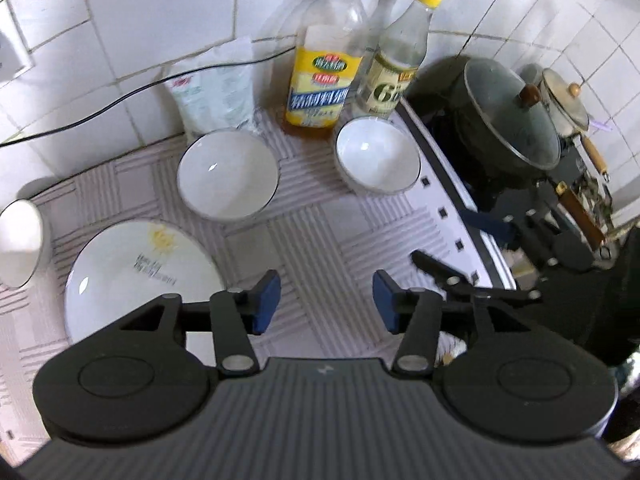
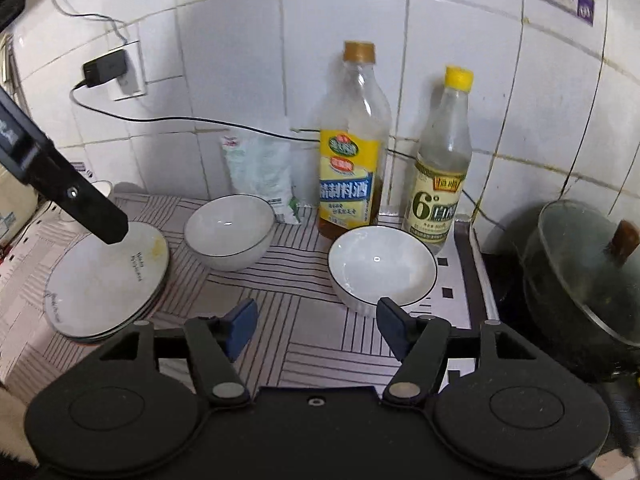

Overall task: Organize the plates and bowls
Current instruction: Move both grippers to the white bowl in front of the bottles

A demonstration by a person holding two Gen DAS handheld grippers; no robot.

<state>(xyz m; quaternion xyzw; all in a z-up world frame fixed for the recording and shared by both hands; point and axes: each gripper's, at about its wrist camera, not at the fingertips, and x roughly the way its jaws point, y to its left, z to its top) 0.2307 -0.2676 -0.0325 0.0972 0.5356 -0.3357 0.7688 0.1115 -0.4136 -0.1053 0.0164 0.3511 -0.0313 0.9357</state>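
A stack of white plates [image 2: 104, 280] lies at the left of the patterned counter; its top plate also shows in the left wrist view [image 1: 136, 276]. Two white bowls with dark rims stand behind: a left bowl [image 1: 228, 174] [image 2: 230, 232] and a right bowl [image 1: 378, 160] [image 2: 382, 270]. A third white bowl [image 1: 20, 248] shows at the far left edge. My left gripper [image 1: 326, 300] is open and empty above the counter, right of the plates. My right gripper [image 2: 316, 326] is open and empty, its right finger just before the right bowl; it also appears in the left wrist view [image 1: 472, 248].
Two bottles [image 2: 350, 152] [image 2: 440, 168] and a white packet [image 2: 260, 172] stand against the tiled wall. A dark lidded pot [image 1: 508, 116] [image 2: 584, 280] sits on the stove at right, with a smaller pot [image 1: 564, 100] behind. A black cable [image 2: 192, 120] runs along the wall from a plug.
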